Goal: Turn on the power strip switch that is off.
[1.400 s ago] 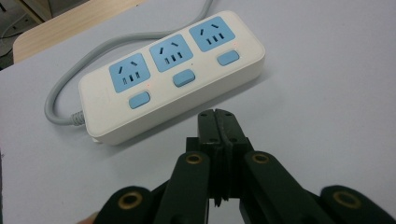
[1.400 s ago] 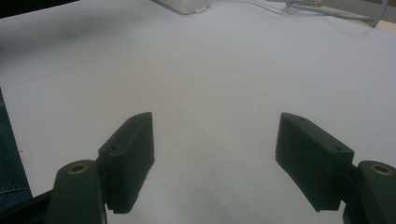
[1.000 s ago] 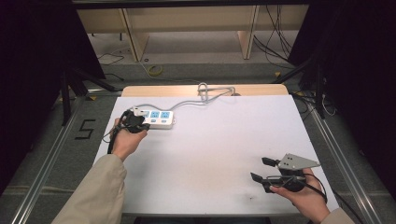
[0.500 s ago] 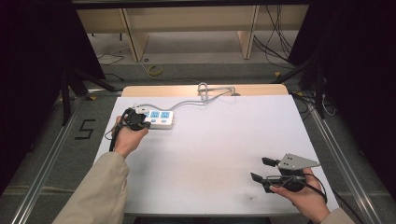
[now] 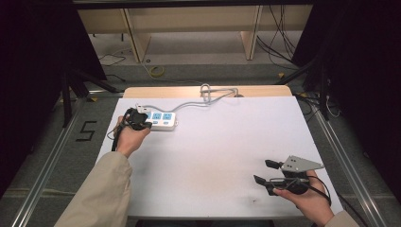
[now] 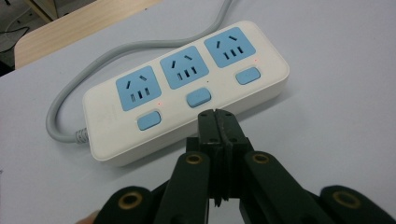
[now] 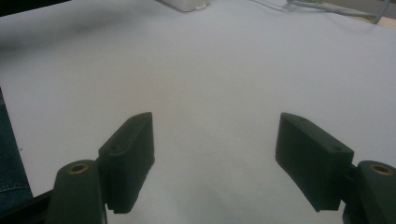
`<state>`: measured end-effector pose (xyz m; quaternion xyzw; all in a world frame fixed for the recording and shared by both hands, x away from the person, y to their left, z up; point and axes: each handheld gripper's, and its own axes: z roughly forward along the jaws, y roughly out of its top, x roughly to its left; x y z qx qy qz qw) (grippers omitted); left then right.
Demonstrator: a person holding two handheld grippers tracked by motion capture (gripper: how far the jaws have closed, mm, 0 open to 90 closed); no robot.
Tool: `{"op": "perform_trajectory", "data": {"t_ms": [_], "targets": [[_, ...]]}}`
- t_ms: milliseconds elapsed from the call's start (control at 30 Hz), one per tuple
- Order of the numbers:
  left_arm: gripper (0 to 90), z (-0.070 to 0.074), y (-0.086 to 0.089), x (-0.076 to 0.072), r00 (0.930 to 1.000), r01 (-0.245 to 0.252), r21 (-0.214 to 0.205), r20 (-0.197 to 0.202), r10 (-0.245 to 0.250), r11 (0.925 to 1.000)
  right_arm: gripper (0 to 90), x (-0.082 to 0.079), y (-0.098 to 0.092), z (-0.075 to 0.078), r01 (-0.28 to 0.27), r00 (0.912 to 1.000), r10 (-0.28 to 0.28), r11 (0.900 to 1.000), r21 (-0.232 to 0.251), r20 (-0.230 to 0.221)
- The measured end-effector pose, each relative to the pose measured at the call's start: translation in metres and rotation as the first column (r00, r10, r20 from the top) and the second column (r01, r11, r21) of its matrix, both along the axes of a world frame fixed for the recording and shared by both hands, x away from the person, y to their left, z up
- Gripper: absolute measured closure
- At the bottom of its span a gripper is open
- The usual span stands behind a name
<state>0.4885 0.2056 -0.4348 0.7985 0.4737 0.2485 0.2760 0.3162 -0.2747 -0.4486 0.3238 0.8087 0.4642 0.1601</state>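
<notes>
High view: left gripper [image 5: 142, 122] is sitting at the desk's [image 5: 227, 156] 10 o'clock corner, jaws pinched together on nothing, tip pressing at or hovering just over the near edge of the white power strip [image 5: 163, 120]. The strip's long axis is running 9-to-3 across the desk, and its grey cord [image 5: 198, 101] is trailing off toward 1 o'clock to the far edge. Right gripper [image 5: 267, 172] is resting well apart at the desk's 4 o'clock corner, jaws standing wide and empty, pointing toward 9 o'clock. The left hand [image 5: 128, 137] is by far the nearer one to the strip.

Left gripper view: the closed jaws are meeting tip to tip, and the power strip [image 6: 187, 88] is lying straight ahead at 12 o'clock, its length running from 8 to 2 o'clock. Three blue sockets are lining the far side, three blue switch buttons the near side, each with a tiny red dot beside it. The middle button [image 6: 198, 98] is sitting just beyond the left gripper [image 6: 215, 116] tip; I cannot tell whether they are touching. Judging by the line-up, a short push forward and down would land on that button.

Right gripper view: the right gripper [image 7: 215, 140] is showing both pads spread far apart over bare white desk [image 7: 210, 70], nothing between them, with the strip's end [image 7: 187, 4] peeking in at 12 o'clock far off.
</notes>
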Motion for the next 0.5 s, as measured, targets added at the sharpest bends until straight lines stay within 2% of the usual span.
{"op": "perform_trajectory", "data": {"t_ms": [367, 500], "targets": [[89.8, -0.004, -0.002, 0.009, 0.9999, -0.007, -0.005, -0.012, 0.007, 1.0, 28.5, 0.0, 0.0, 0.0, -0.001, 1.0, 0.001, 1.0, -0.001, -0.005], [89.8, -0.005, -0.006, 0.013, 0.9999, 0.001, 0.007, -0.017, -0.001, 1.0, 28.5, 0.0, 0.0, 0.0, 0.001, 1.0, -0.001, 1.0, 0.0, -0.007]]}}
